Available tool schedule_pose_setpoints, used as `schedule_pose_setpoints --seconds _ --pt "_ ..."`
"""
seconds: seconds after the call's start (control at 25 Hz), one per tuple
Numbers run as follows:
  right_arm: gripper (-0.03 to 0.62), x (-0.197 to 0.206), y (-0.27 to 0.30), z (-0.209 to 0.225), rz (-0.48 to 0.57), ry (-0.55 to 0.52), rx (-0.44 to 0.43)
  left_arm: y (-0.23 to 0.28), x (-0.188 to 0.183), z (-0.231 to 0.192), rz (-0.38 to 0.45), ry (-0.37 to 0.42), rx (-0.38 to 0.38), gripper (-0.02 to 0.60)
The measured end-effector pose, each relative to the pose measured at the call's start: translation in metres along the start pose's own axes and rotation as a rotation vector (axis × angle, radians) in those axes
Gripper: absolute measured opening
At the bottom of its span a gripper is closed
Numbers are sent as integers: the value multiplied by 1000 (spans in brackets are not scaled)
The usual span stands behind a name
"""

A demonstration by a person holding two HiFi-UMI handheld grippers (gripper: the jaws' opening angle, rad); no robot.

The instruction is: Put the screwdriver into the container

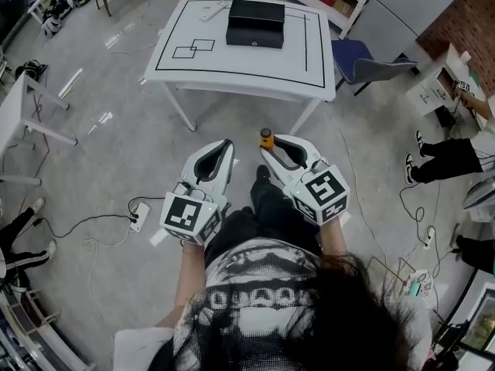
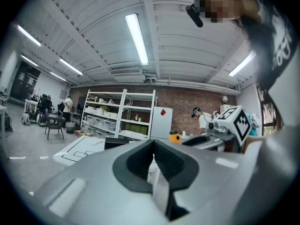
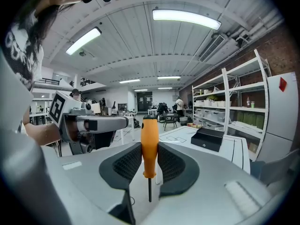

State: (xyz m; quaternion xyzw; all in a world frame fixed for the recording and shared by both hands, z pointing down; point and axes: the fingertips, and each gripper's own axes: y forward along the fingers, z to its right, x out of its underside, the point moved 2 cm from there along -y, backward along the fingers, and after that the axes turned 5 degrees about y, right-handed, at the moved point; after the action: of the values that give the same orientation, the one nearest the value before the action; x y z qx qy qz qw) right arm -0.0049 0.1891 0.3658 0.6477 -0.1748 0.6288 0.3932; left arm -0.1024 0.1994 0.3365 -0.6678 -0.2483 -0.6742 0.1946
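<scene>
Clamped between the pads of the right gripper: orange-handled screwdriver, gripped by the handle, thin shaft bare below it. Held short of the white table, off its near edge, above the floor. Also short of the table's near edge: left gripper, jaws together, nothing between. Set toward the table's far edge, well apart from both grippers: black container.
</scene>
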Motion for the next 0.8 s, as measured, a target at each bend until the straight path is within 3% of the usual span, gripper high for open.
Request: schedule_pose_setpoints --seconds 0.36,0.8 --pt "107 -8 34 43 0 -3 -35 42 5 -29 -18 -9 -33 0" --pt "107 -30 88 150 -12 -7 -65 158 0 -72 -25 -16 -48 0"
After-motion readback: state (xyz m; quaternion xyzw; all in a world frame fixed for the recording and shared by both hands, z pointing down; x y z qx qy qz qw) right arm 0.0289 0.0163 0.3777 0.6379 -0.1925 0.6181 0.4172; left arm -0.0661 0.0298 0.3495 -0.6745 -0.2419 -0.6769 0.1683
